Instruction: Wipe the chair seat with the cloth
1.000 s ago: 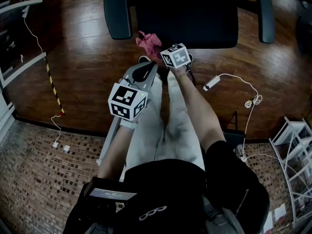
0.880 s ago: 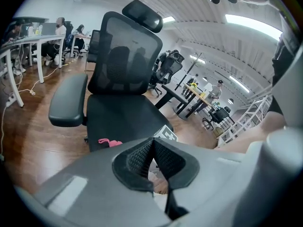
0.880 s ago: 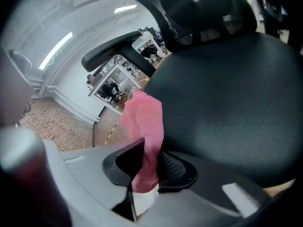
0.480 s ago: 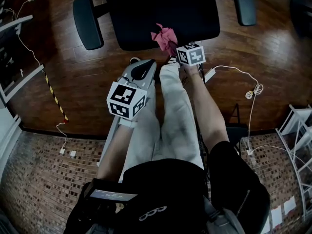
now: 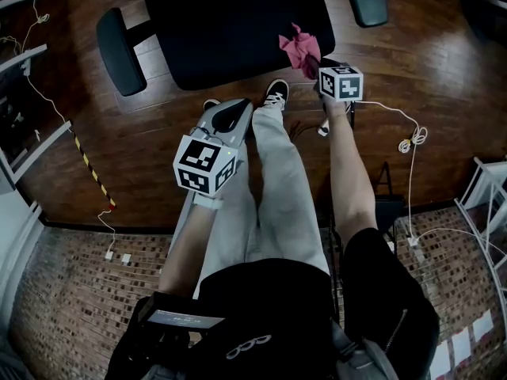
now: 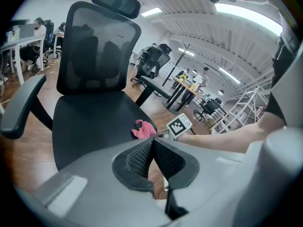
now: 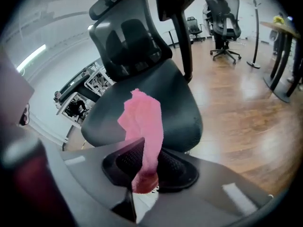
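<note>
The black office chair's seat [image 5: 230, 30] fills the top of the head view. A pink cloth [image 5: 299, 50] hangs bunched over the seat's front right corner, and my right gripper [image 5: 314, 66] is shut on it. In the right gripper view the cloth [image 7: 142, 119] rises from between the closed jaws, with the seat [image 7: 170, 98] just beyond. My left gripper [image 5: 230, 117] is held back over my left leg, short of the seat, shut with nothing in it. From the left gripper view [image 6: 151, 148] the cloth [image 6: 143, 129] shows at the seat's [image 6: 90, 122] near edge.
Armrests [image 5: 117, 50] stick out on both sides of the seat. My legs and shoes [image 5: 276, 93] stand right below its front edge. A white cable [image 5: 396, 125] lies on the wood floor at the right, next to a white rack [image 5: 491, 196]. Other chairs and desks stand behind.
My right gripper has carried the pink cloth rightward along the seat's front edge, from the left part to the right corner. The left gripper has stayed in place.
</note>
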Demonstrator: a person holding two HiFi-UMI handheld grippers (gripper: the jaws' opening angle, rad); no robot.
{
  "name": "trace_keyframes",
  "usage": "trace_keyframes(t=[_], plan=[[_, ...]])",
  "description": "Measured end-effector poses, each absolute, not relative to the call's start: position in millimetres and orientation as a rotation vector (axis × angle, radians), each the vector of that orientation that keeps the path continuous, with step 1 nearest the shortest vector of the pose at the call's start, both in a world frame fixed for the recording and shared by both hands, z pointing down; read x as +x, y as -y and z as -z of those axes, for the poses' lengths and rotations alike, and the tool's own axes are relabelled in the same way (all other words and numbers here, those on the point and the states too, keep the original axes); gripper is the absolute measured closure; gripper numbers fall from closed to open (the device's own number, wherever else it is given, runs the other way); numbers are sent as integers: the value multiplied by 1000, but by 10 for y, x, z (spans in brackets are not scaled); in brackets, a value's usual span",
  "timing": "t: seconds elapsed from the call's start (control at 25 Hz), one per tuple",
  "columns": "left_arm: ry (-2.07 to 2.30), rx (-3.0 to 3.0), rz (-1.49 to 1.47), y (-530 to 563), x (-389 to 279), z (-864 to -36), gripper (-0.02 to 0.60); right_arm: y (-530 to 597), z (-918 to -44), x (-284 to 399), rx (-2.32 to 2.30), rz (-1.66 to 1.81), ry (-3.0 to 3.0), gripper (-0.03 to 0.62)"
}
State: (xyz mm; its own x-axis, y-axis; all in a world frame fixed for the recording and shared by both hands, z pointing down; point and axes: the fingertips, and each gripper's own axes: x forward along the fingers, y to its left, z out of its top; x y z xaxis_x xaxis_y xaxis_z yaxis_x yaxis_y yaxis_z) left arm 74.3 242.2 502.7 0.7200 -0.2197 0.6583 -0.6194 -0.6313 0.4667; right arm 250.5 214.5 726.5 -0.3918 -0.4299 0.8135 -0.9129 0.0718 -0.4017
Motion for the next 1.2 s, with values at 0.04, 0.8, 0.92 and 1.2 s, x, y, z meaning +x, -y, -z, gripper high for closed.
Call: trace_keyframes(t=[0.04,0.8,0.92,1.2], plan=[[630,2221,-733,-2433,763,-5024,592,-2162,-7263,2626,1352,-1280,1844,526],[709,2179,-694,-2486,217,-5034,592,-1987,-7135,2775,1553,-1043,1580,528],[739,2163,-675,-2474,57,-5053,592,-1959,-7144,2450,1506,-1042,1625,529],[790,2126,-645,-2506,-312,-5097,592,-1875,-7212,1339,1303,-1020,1764,530]])
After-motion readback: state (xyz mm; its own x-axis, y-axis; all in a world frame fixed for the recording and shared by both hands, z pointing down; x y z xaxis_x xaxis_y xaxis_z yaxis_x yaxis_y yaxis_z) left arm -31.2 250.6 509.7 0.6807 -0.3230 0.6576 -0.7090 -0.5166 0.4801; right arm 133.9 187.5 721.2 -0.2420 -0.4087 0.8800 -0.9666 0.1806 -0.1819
